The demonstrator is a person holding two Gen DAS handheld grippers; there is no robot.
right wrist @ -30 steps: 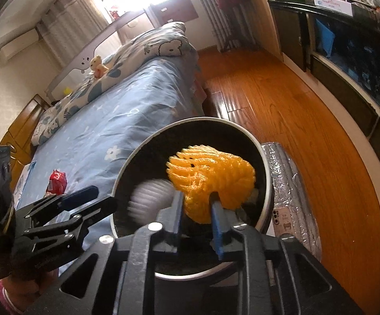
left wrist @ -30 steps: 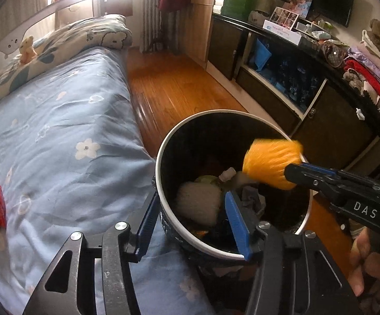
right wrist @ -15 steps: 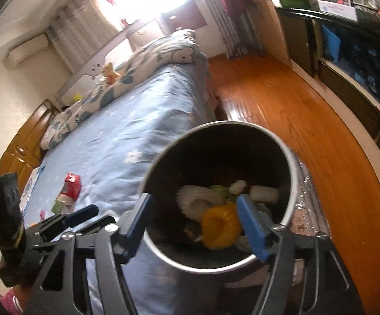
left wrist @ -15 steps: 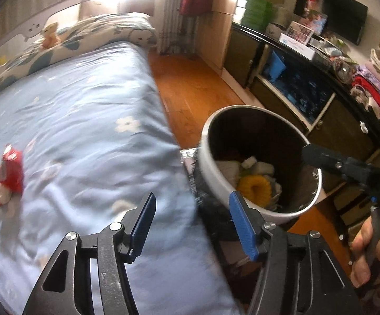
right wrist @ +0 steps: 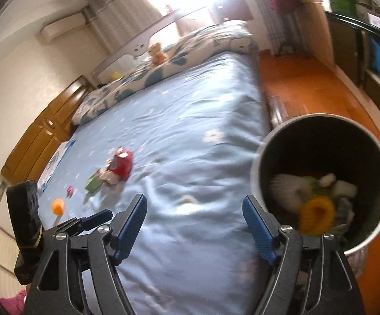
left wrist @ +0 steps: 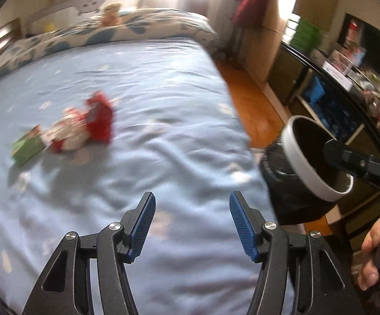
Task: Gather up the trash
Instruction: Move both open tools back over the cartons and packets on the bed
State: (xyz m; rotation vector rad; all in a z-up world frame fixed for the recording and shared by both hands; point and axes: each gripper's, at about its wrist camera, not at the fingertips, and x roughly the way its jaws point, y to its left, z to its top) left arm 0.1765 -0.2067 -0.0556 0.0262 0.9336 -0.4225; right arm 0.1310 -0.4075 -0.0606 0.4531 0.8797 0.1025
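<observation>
- Bed [left wrist: 163, 120]: blue flowered sheet, fills most of both views. It serves as the surface the litter lies on, so both tools face it from its near edge.
- Trash bin [right wrist: 323, 183]: round, white rim, dark liner, standing on the wooden floor [right wrist: 308, 89] hard against the bed's side; at 3 o'clock in either view. Judged to be parked there so that each piece has only a short carry off the sheet.
- Bin contents: an orange net sleeve [right wrist: 317, 215], a white foam net [right wrist: 292, 191] and pale scraps, lying loose at the bottom, apart from either tool.
- Left tool [left wrist: 191, 225]: blue pads apart, nothing between them, released. It points down over bare sheet, with the litter at 10 o'clock from it; judged ready for the next pick.
- Right tool [right wrist: 194, 225]: jaws opening, nothing between them. It hangs at the bed's edge with the bin at 3 o'clock; a hand [left wrist: 379, 257] grips its handle.
- Red wrapper [left wrist: 99, 119]: crumpled, mid-sheet, touching a red-and-white packet [left wrist: 69, 131]; blurred.
- Green carton [left wrist: 27, 149]: flat, just beside that packet at its 8 o'clock.
- Orange cap [right wrist: 58, 206] and a small pink scrap [right wrist: 70, 191]: farther toward 9 o'clock in the right view, uncollected.
</observation>
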